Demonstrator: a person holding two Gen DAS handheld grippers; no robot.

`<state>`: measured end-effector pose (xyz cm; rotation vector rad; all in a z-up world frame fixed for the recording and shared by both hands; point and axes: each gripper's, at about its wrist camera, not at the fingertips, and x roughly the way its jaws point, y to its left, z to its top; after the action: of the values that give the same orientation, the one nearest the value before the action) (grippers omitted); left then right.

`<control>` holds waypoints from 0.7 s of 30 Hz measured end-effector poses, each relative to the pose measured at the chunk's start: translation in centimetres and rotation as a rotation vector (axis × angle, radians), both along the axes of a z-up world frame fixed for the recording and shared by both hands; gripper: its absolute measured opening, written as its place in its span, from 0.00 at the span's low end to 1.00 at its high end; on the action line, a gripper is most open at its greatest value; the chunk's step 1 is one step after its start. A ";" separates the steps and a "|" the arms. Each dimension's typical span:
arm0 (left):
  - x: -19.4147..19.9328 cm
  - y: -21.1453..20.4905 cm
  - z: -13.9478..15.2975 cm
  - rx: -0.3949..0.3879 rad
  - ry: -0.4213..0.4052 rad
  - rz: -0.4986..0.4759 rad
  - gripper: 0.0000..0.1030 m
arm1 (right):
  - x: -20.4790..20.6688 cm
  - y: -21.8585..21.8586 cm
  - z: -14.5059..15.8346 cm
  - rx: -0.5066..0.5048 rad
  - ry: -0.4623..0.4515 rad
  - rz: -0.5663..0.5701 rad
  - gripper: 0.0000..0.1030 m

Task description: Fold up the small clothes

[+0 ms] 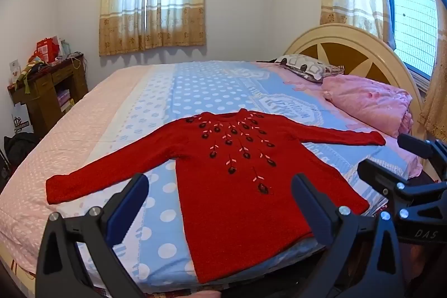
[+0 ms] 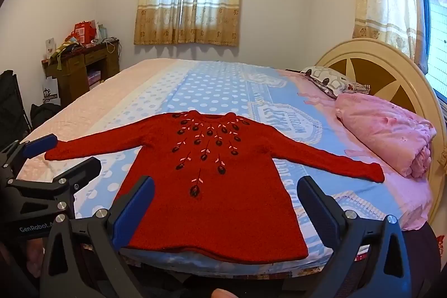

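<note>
A small red knitted sweater with dark embroidered flowers lies flat, face up, sleeves spread, on the bed near its front edge; it also shows in the right wrist view. My left gripper is open and empty, held above the hem at the sweater's left side. My right gripper is open and empty, held above the hem at the middle. Each gripper shows in the other's view: the right gripper at the right edge, the left gripper at the left edge.
The bed has a blue dotted and pink sheet. A folded pink quilt and a patterned pillow lie by the round headboard. A cluttered wooden desk stands at the far left wall.
</note>
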<state>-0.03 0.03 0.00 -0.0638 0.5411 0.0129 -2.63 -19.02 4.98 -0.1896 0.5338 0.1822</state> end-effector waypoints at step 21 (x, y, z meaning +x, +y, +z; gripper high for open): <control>0.1 -0.1 -0.1 0.008 -0.001 -0.002 1.00 | 0.0 -0.2 -0.2 0.007 0.002 -0.003 0.99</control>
<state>0.12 -0.04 -0.06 -0.0558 0.5403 0.0131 -2.64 -19.19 4.75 -0.1822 0.5351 0.1808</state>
